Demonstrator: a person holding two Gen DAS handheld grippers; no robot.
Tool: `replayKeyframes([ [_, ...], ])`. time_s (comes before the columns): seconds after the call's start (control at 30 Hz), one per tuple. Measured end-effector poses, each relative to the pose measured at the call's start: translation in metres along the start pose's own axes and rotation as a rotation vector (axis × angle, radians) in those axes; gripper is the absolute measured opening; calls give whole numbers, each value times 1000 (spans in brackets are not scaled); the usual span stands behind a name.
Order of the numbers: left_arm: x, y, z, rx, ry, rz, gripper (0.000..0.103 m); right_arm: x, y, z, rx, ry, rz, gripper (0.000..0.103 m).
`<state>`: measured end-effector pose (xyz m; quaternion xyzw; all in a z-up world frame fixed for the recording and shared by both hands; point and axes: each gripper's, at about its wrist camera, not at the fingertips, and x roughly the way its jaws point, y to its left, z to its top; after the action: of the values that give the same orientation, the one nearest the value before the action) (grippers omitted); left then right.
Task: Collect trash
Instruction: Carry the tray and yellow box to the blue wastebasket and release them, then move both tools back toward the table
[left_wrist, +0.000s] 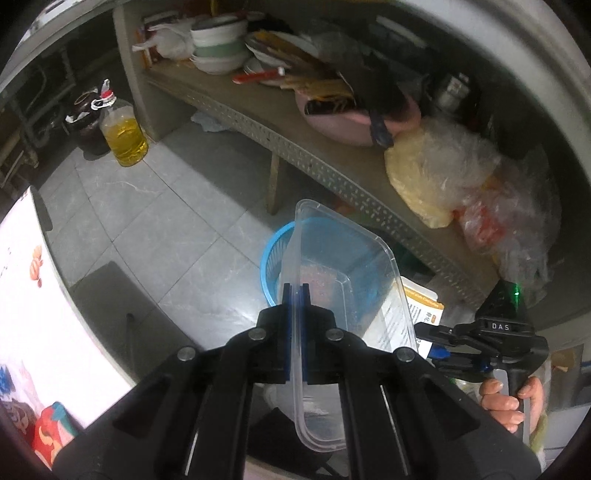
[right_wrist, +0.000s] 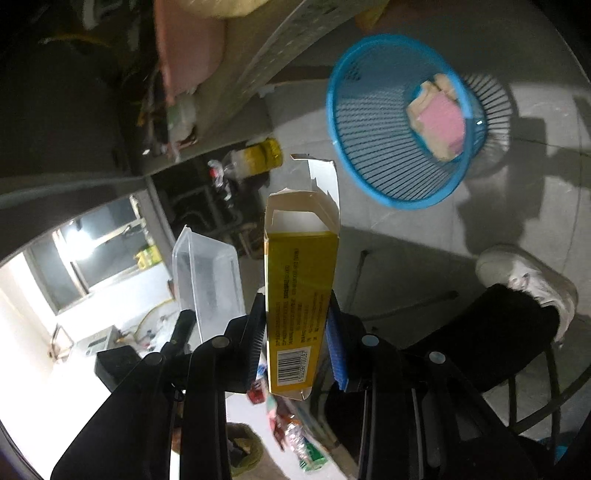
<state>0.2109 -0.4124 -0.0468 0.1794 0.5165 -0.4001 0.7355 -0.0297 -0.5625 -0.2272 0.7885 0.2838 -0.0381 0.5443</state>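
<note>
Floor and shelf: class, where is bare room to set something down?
Bare tiles lie between the oil bottle and the blue basket. The shelf is crowded with bowls, a pink basin and plastic bags.

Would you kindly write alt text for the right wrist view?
The right tool grips an opened yellow carton above a tiled floor, with a blue basket holding pink and tan scraps ahead. A clear plastic container sits to its left.
</note>
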Motion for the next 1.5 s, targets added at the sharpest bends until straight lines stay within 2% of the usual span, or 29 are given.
replayKeyframes([
  [0.17, 32, -11, 8, 23, 55, 35, 2, 1, -10, 21, 3, -38, -76, 31],
  [0.43, 82, -26, 26, 41, 115, 72, 2, 26, -17, 63, 8, -80, -182, 31],
  [0.53, 97, -32, 38, 58, 108, 75, 3, 38, -14, 83, -23, -107, -210, 39],
  [0.57, 101, -33, 42, 59, 95, 70, 4, 44, -14, 92, -41, -115, -236, 45],
  [0.6, 103, -33, 47, 51, 63, 70, 11, 48, -16, 97, -51, -125, -258, 61],
  [0.63, 104, -33, 49, 47, 47, 77, 29, 52, -19, 103, -70, -150, -297, 67],
  [0.67, 105, -34, 51, 42, 37, 87, 36, 55, -21, 107, -82, -160, -331, 68],
  [0.73, 104, -32, 50, 28, 31, 66, 40, 57, -31, 111, -83, -190, -408, 68],
  [0.83, 93, -30, 45, 25, 29, 25, 40, 51, -39, 104, -86, -215, -416, 68],
  [0.97, 66, -23, 38, 35, -7, 15, 41, 38, -29, 87, -157, -262, -459, 68],
  [1.17, 7, -20, 26, 50, -91, -1, 50, 11, -3, 55, -300, -315, -535, 68],
  [1.4, -75, -8, -13, 48, -213, -8, 74, -2, 46, 0, -544, -365, -653, 68],
  [1.5, -104, 6, -40, 12, -253, 23, 79, -4, 73, -29, -664, -395, -693, 75],
])
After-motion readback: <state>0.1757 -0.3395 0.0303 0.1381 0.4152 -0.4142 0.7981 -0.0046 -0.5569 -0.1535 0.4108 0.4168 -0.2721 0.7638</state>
